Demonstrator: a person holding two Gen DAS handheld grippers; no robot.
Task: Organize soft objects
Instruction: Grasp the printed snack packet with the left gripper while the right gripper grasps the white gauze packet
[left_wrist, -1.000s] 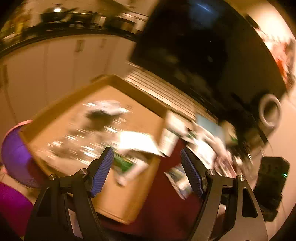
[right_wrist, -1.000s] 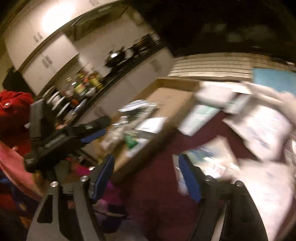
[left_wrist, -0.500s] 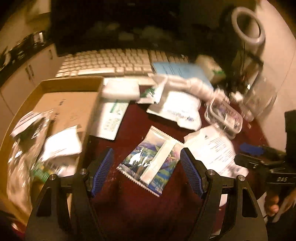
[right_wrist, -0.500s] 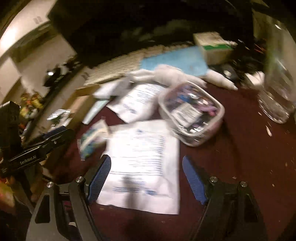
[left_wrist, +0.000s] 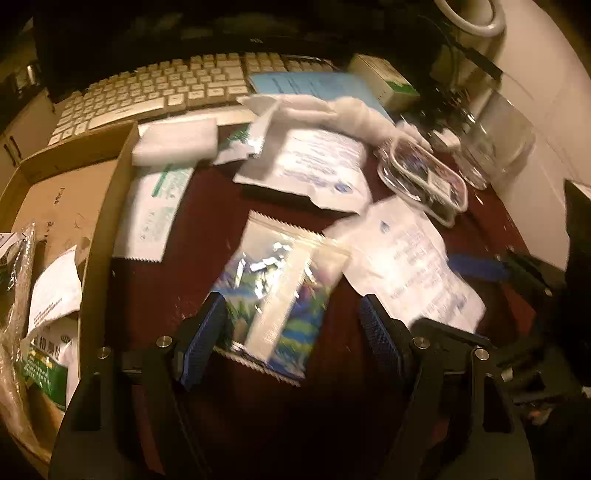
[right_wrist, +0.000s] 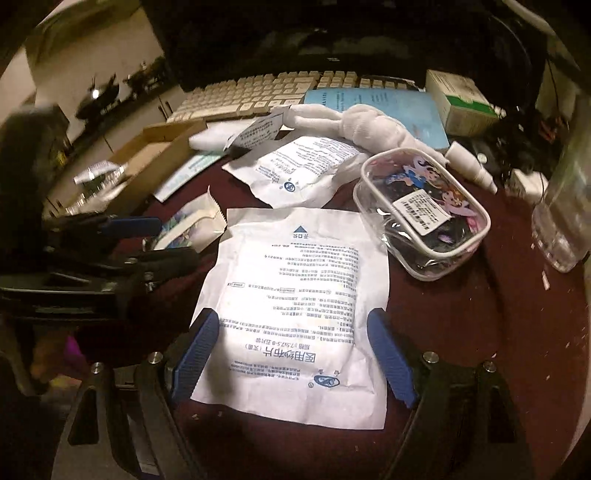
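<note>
Reading the white gauze packet (right_wrist: 295, 291), we make out Chinese print, 医用纱布片, between our wide-open right gripper (right_wrist: 293, 334); our left gripper (left_wrist: 293, 321), equally wide, straddles a colourful sachet (left_wrist: 275, 295) on the maroon table (right_wrist: 480, 332).

Since a second ago both views swing off the cardboard box (left_wrist: 96, 236) onto the dark red table. The left gripper (left_wrist: 293, 325) now frames the colourful sachet (left_wrist: 275, 295) at lower centre, larger than before. The right gripper (right_wrist: 295, 354) now straddles the white printed packet (right_wrist: 299, 314).
</note>
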